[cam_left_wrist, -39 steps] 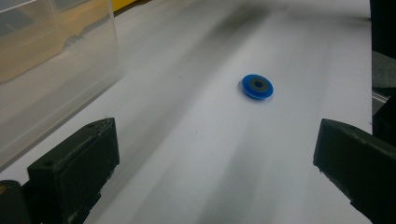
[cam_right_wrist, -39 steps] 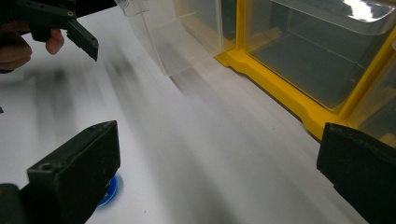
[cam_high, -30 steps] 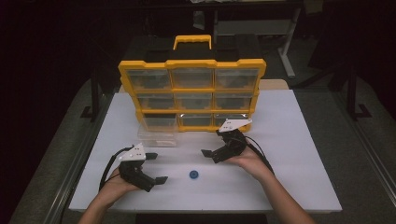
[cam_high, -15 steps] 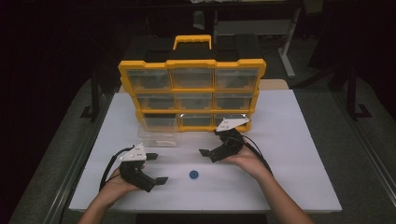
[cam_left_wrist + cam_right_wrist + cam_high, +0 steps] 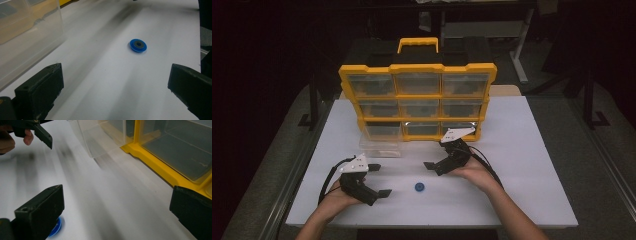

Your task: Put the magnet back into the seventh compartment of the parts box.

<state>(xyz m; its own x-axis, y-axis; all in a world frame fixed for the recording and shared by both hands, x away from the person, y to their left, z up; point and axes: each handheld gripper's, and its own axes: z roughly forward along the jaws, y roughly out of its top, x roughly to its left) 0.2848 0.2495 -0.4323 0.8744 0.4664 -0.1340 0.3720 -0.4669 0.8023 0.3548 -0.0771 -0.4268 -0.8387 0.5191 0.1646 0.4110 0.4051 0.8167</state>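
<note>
no readable writing anywhere. one small blue disc (image 5: 419,187) with a dark centre lies flat on the white bench (image 5: 532,165), between two grippers. left gripper (image 5: 377,181) sits just left of it, jaws wide, empty. right gripper (image 5: 435,166) is just above-right of it, jaws wide too, nothing held. one yellow organizer (image 5: 418,100) with nine clear drawers stands behind, and one clear bin (image 5: 381,141) stands pulled out on the bench.
</note>
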